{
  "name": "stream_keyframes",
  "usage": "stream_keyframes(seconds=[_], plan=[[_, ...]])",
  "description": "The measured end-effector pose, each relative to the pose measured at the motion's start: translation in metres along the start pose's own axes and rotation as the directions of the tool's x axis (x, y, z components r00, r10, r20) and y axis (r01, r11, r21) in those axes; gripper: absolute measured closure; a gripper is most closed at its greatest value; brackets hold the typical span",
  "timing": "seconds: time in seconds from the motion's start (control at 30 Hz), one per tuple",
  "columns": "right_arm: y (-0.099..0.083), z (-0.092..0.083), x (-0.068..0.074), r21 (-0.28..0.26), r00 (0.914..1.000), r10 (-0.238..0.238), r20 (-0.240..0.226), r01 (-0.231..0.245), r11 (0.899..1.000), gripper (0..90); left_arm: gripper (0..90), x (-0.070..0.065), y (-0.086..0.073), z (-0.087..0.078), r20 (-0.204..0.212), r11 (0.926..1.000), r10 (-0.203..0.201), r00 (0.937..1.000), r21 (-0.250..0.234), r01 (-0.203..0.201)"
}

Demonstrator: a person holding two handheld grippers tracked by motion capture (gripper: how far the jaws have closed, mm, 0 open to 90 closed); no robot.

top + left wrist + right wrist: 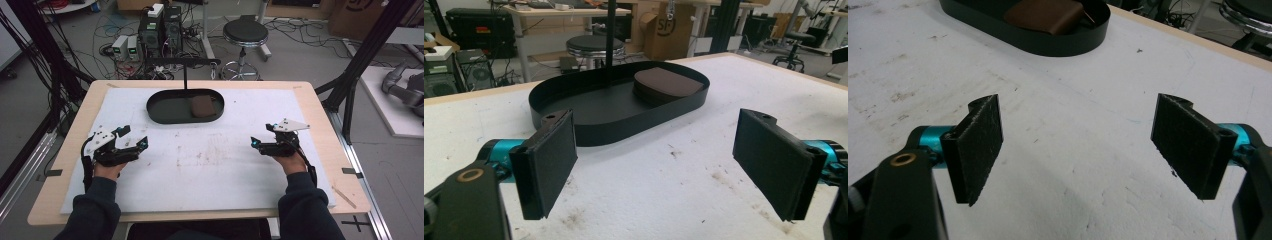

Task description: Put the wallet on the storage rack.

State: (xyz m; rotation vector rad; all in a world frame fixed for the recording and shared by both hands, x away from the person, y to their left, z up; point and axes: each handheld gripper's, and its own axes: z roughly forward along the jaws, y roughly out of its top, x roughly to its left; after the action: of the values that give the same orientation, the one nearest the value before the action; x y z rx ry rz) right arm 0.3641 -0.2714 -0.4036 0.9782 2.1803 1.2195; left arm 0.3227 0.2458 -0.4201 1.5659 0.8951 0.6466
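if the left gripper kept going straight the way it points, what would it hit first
Likely the near wall of the black oval tray, dead ahead of the open left gripper; only bare white table cover lies between, though depth is hard to judge.

Tray [165, 107] sits on the table [310, 190], centred near the far edge. Pad [202, 105] lies in the tray's right half. Left gripper [134, 138] near the left edge, right gripper [262, 135] near the right edge, both nearer than the tray.
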Motion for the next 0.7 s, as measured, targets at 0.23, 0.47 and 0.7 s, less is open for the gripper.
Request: stream_keyframes(seconds=[0.23, 0.47, 0.7], plan=[[-0.005, 0.000, -0.005, 0.005, 0.9998, 0.015, 0.014, -0.015, 1.000, 20.8, 17.6, 0.000, 0.000, -0.002, -0.010, 0.9999, 0.005, 0.9999, 0.013, -0.005], [-0.006, -0.006, -0.003, 0.001, 0.9993, 0.006, 0.036, -0.006, 1.000, 20.8, 17.7, 0.000, 0.000, -0.006, -0.015, 0.9999, 0.001, 0.9999, 0.014, -0.001], [-0.009, -0.010, -0.007, 0.003, 0.9972, 0.015, 0.073, -0.015, 1.000, 20.8, 17.7, 0.000, 0.000, -0.007, -0.004, 0.9997, 0.007, 1.0000, 0.025, -0.007]])
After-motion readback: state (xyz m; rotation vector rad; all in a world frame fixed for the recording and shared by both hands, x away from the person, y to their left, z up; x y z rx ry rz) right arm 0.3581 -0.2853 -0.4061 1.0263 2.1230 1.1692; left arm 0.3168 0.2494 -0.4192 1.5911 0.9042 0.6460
